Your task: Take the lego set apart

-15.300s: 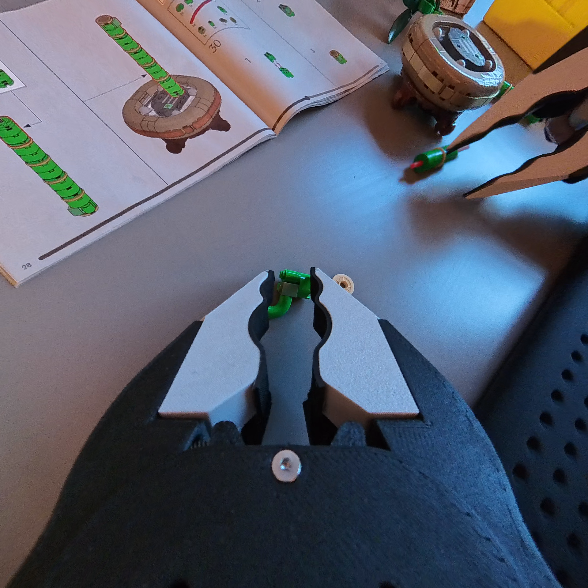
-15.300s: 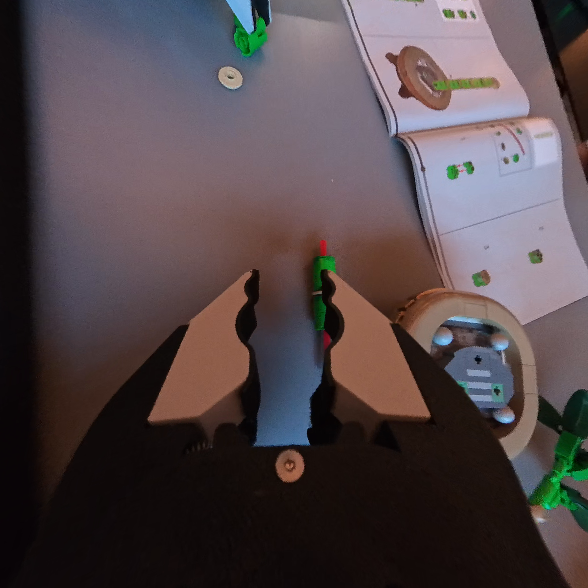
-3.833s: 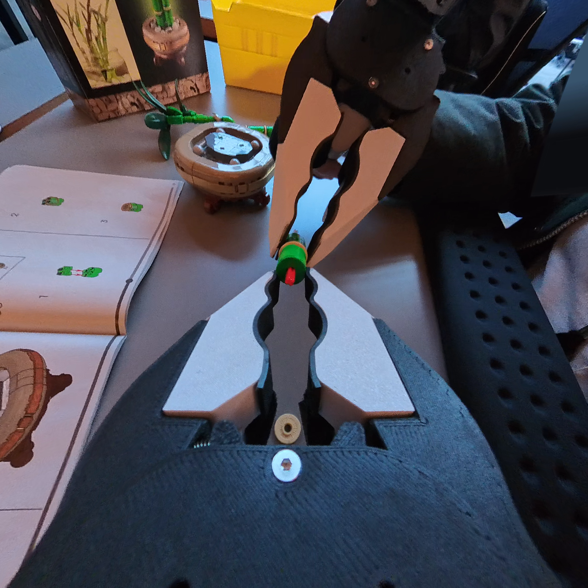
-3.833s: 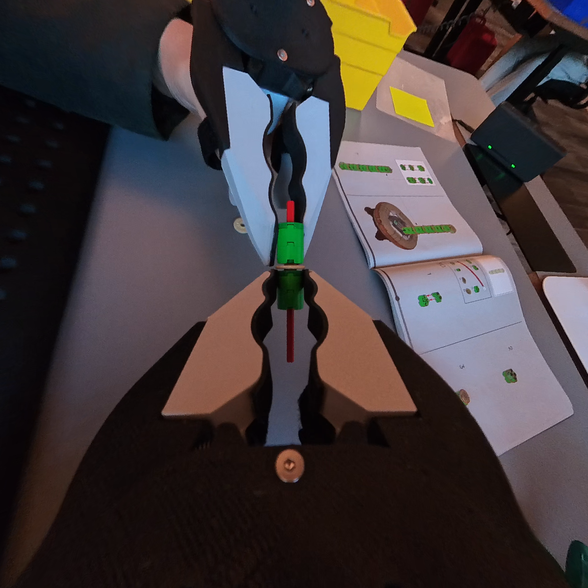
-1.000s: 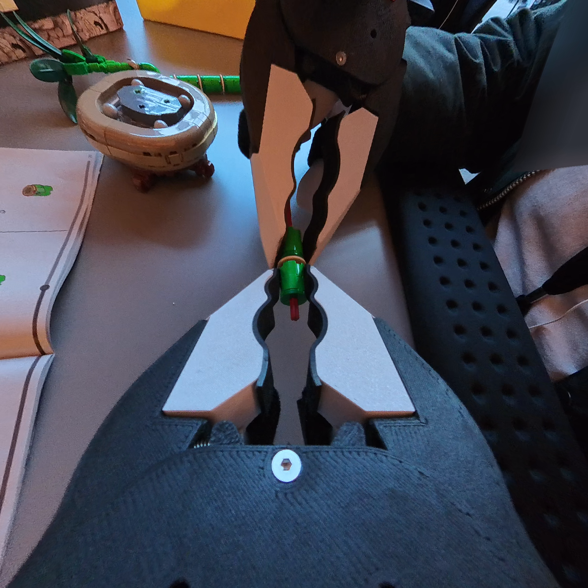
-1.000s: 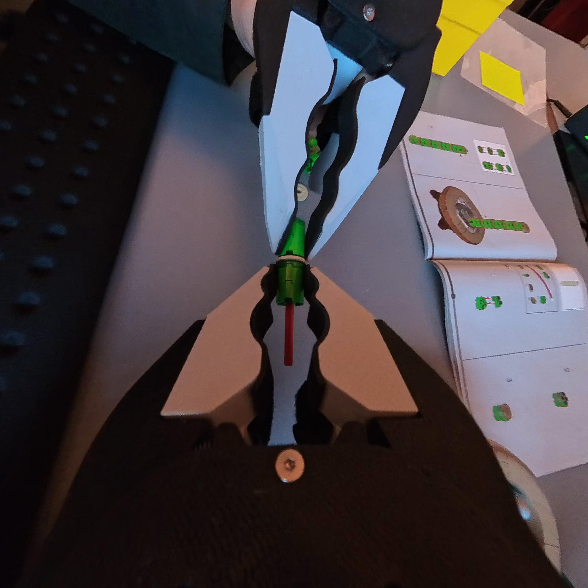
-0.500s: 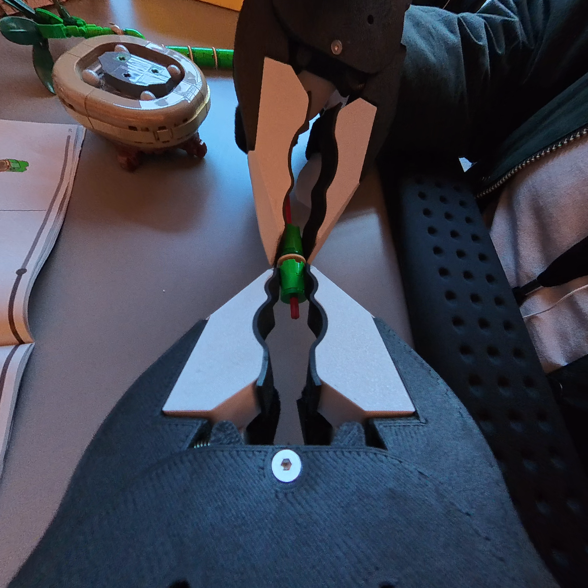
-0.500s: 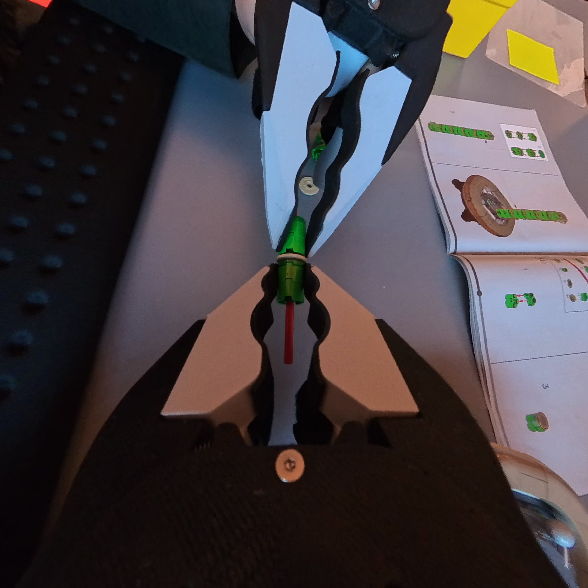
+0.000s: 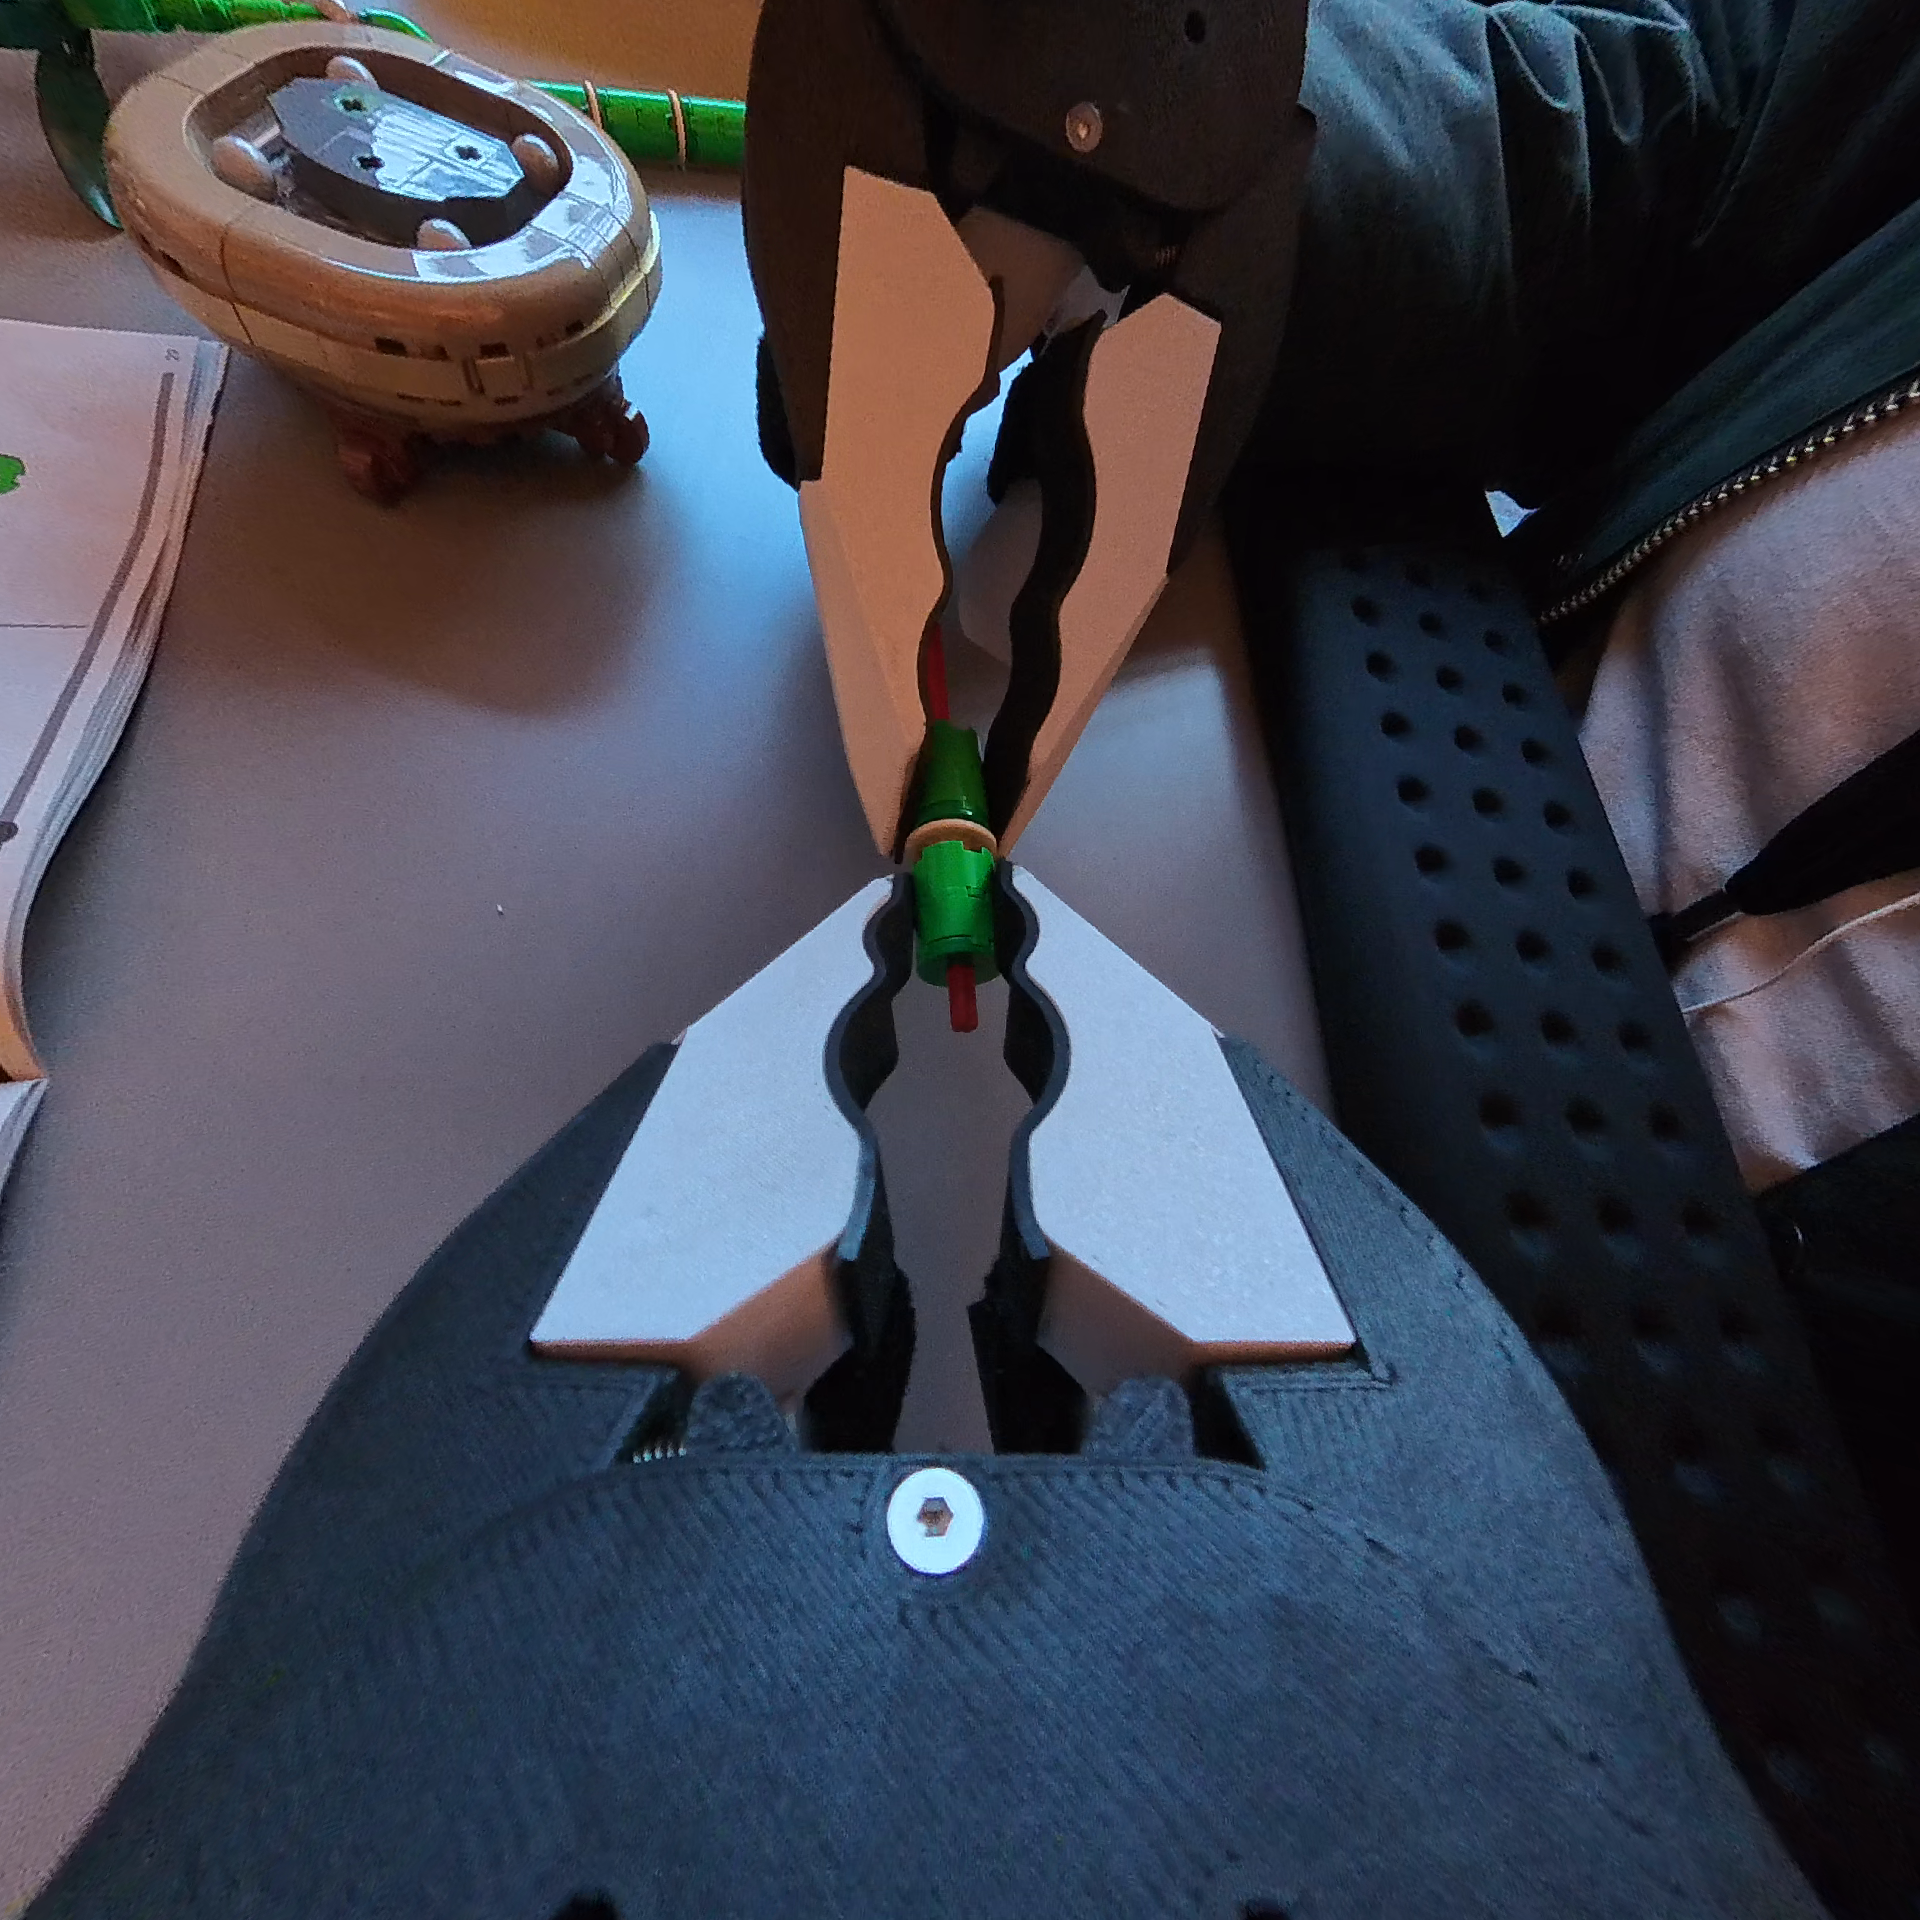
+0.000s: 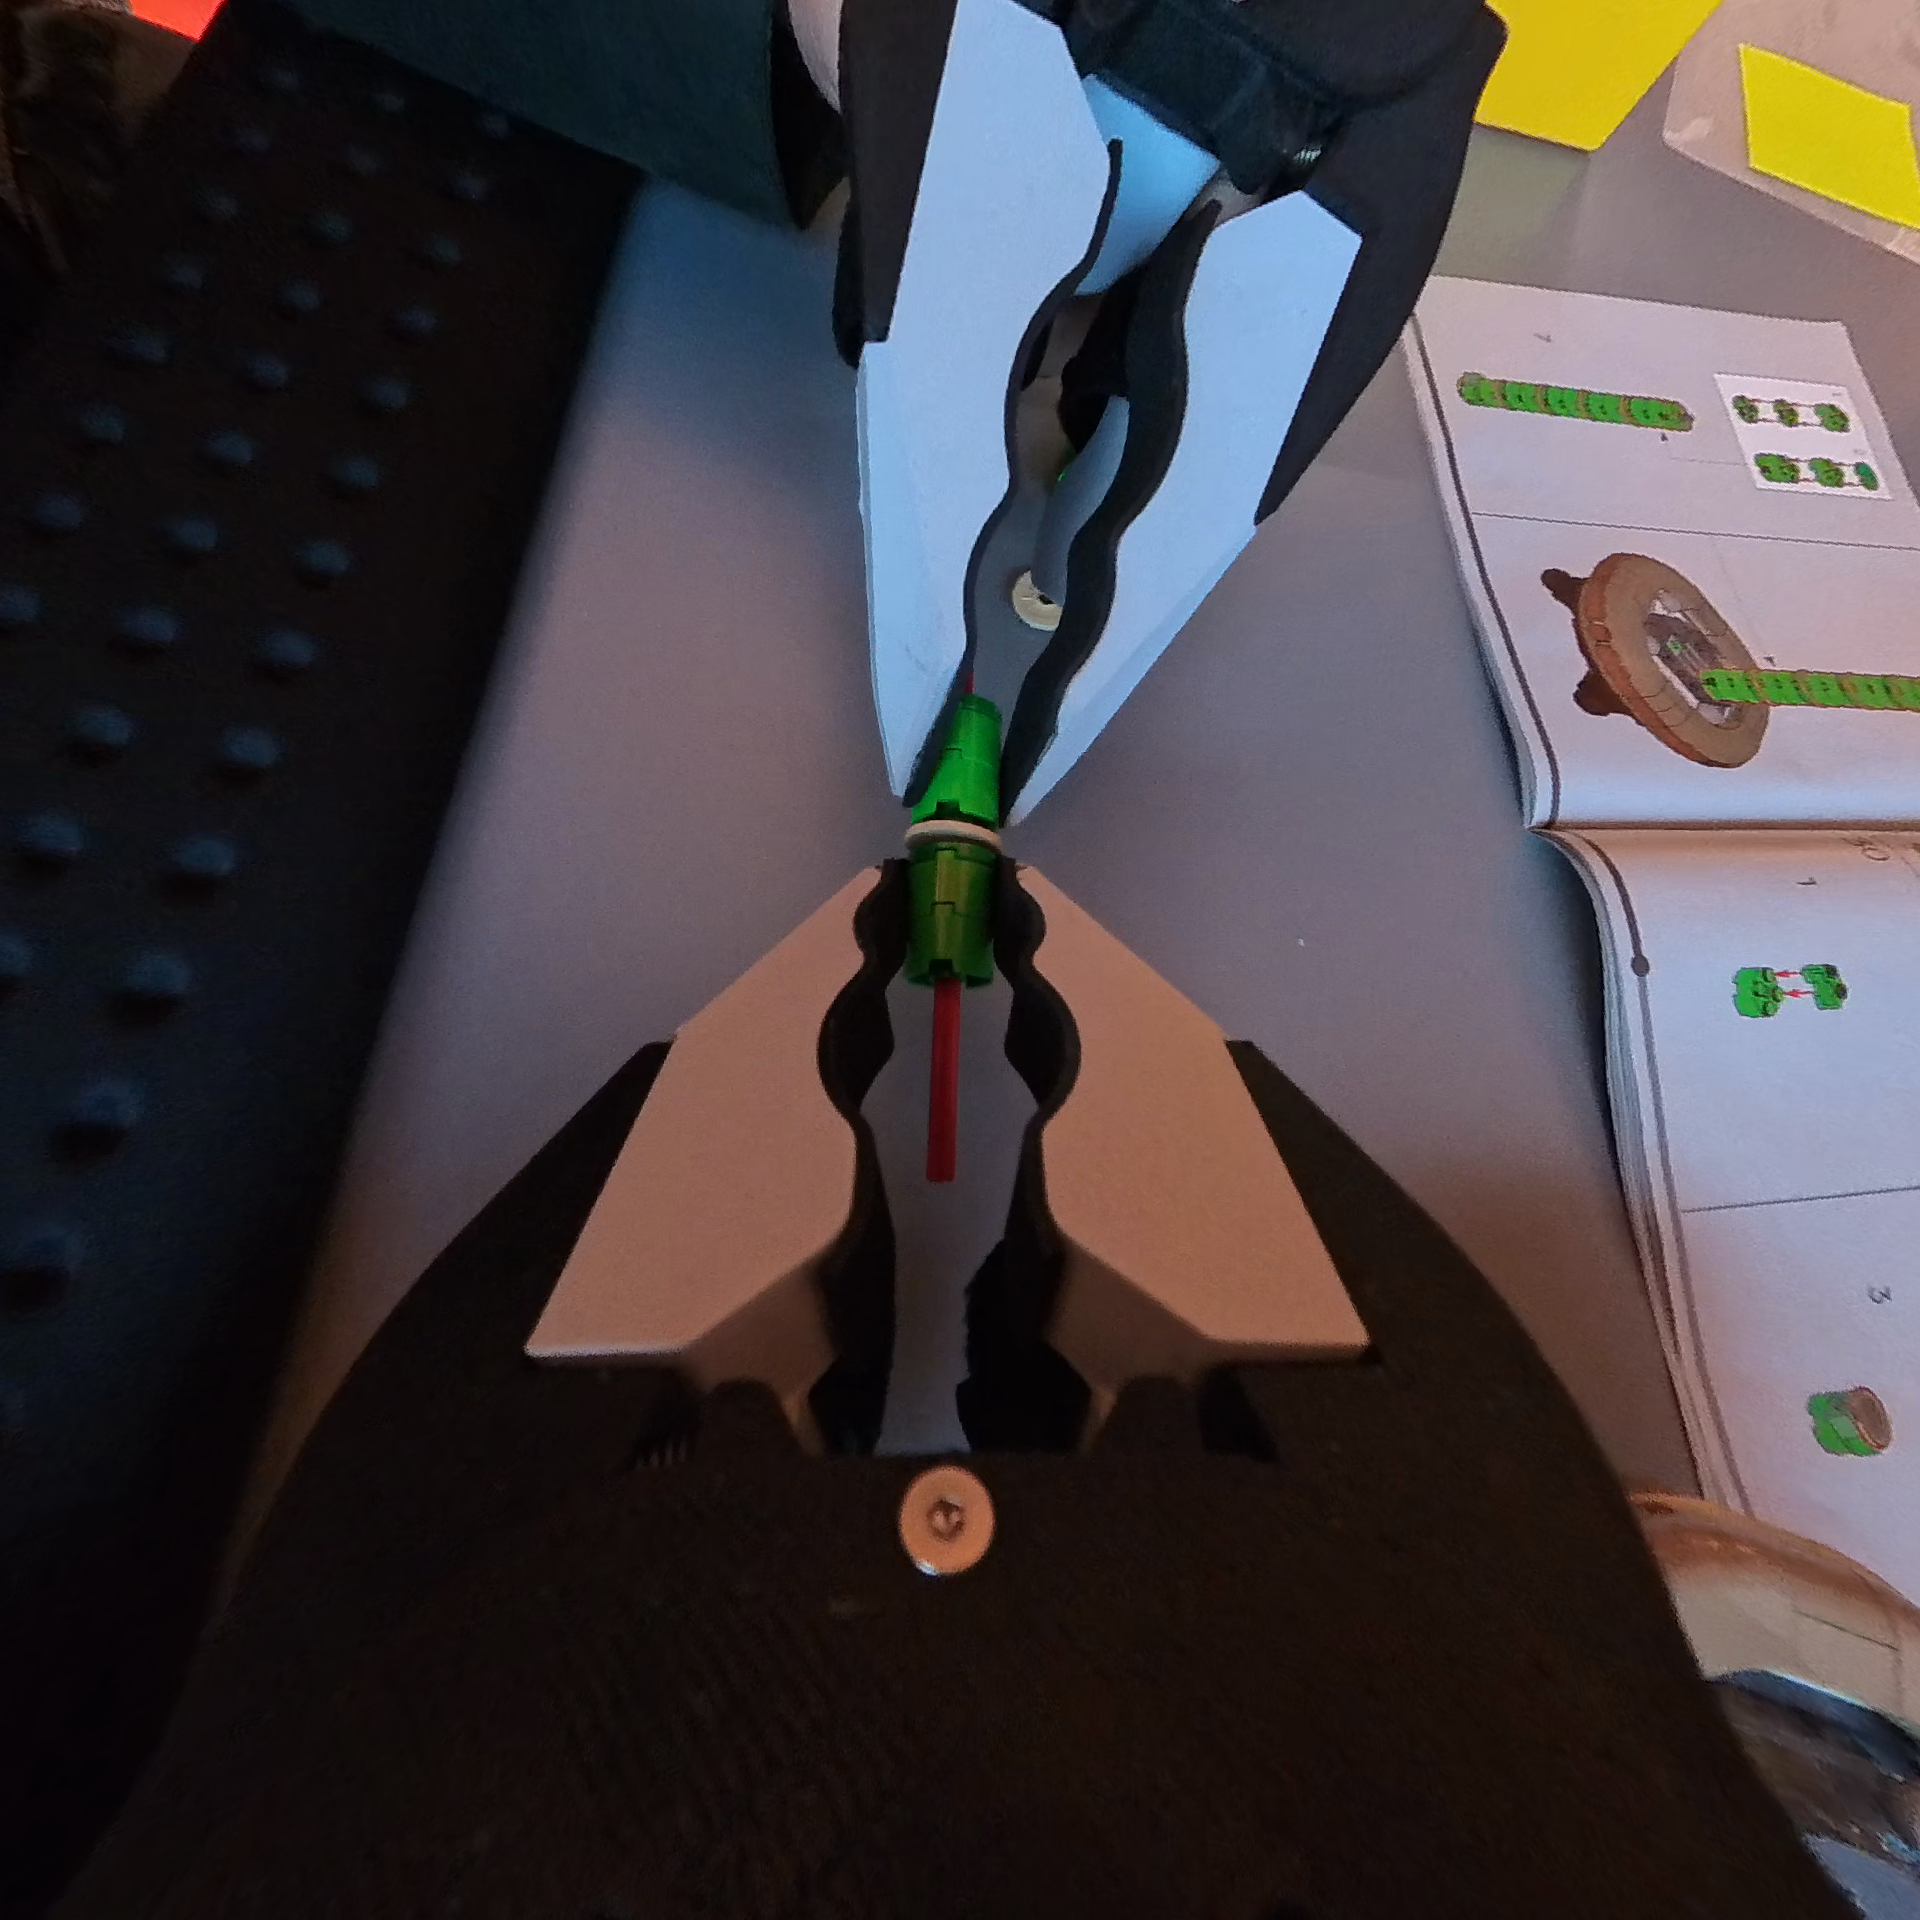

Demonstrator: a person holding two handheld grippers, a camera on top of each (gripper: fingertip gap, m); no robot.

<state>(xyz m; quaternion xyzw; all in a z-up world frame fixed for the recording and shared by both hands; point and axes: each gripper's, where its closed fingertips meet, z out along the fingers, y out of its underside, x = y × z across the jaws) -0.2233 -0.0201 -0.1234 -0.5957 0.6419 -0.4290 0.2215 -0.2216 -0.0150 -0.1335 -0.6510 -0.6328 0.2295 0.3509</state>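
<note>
A short green bamboo stalk piece with a pale ring [image 9: 945,831] at its middle and a red axle [image 10: 943,1081] through it is held above the grey table between both grippers, tip to tip. My left gripper [image 9: 951,904] is shut on one green segment [image 9: 954,920]. My right gripper [image 10: 948,883] is shut on the other green segment [image 10: 945,920]. In the right wrist view the left gripper [image 10: 951,790] comes in from the top, and its segment [image 10: 961,758] tilts a little off the axle line. In the left wrist view the right gripper [image 9: 945,821] comes in from the top.
The tan round pot base [image 9: 384,239] stands at the back left, with a long green stalk [image 9: 644,109] behind it. An open instruction booklet [image 10: 1714,727] lies beside the grippers. A small tan round piece [image 10: 1034,603] lies on the table. A black perforated surface [image 9: 1558,935] borders the table. My two grippers' fingertips are within a few centimetres of each other. The tan round pot base [image 9: 384,239] is about equally far from each gripper, around 15 cm.
Since 15 s ago the stalk piece has been lifted off the table and gripped by both grippers. In the last second both grips hold and the pair has drifted slightly.
</note>
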